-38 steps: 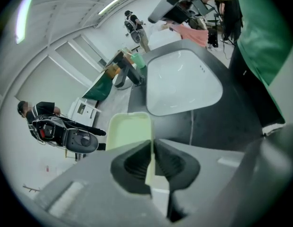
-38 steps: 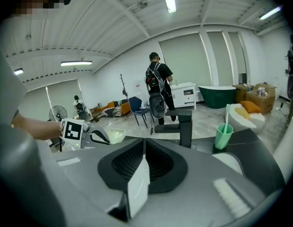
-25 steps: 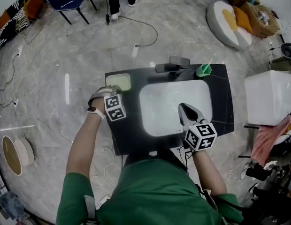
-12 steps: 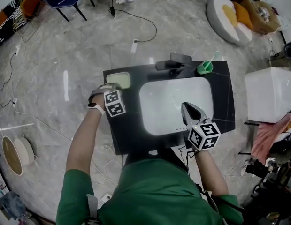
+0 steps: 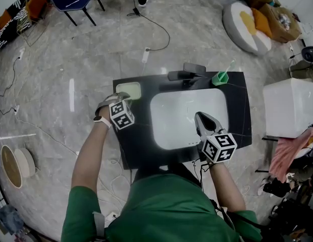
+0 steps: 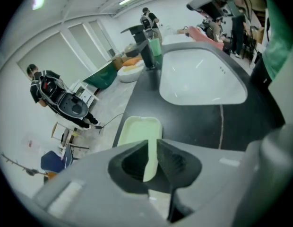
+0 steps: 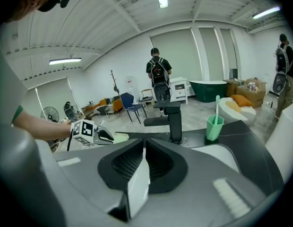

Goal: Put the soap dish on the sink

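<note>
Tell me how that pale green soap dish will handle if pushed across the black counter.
The pale green, rounded-rectangular soap dish looks thin-walled, so probably light and stiff. Low and flat, it should slide rather than tip or roll. The glossy black countertop may let it skid easily.

Hiding the near end of the soap dish (image 6: 139, 126) behind the left tongs (image 6: 152, 145), showing only a pale strip of it in the narrow gap between the jaws. Blocking most of the basin (image 7: 227, 157) behind the right tongs (image 7: 143, 145). Rendering the people (image 7: 158, 77) far beyond both tongs too small to make out.
</note>
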The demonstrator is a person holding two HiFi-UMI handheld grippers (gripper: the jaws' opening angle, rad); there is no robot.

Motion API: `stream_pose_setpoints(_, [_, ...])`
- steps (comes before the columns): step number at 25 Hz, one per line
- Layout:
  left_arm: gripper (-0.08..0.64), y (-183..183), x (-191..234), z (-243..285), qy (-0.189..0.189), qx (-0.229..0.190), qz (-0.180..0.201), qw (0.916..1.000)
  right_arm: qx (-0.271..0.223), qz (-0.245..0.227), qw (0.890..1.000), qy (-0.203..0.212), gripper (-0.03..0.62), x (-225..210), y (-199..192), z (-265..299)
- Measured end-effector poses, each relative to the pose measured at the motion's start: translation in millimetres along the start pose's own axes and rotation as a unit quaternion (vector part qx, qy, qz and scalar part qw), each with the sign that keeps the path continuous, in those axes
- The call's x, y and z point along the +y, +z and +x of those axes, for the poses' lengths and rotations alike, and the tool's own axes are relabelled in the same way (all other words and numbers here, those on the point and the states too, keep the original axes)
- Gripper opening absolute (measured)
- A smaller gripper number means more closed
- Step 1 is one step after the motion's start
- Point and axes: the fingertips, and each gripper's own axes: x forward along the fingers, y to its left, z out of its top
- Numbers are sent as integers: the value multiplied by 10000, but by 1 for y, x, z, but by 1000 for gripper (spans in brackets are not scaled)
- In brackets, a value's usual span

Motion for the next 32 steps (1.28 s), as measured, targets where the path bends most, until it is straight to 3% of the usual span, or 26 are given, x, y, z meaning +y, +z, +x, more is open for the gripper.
stream_pose_setpoints(6, [51, 27, 18, -45, 329, -656, -937, 9929, -114, -100, 9998, 110, 17, 2, 13, -5])
stream_pose_setpoints(11, [30, 58, 18, -93, 489, -1464, -1899, 9696, -271, -176, 9993, 186, 17, 2, 28, -15])
stream_pose_setpoints(15, [10, 76, 13, -126, 819, -1790, -2195, 9555, -525, -319, 9980, 166, 17, 0, 40, -29])
stream_pose_setpoints(21, [-2, 103, -3, -181, 1098, -2279, -2812, 9257, -1176, -697, 9905, 150, 17, 3, 69, -59])
stream_pose_setpoints(28, [-2, 136, -17, -238, 1540, -2741, -2973, 9015, -1670, -994, 9806, 264, 17, 13, 96, -90])
stream_pose_setpoints(32, [-2, 142, -14, -280, 1953, -2958, -3062, 8835, -1913, -1091, 9747, 383, 17, 23, 114, -109])
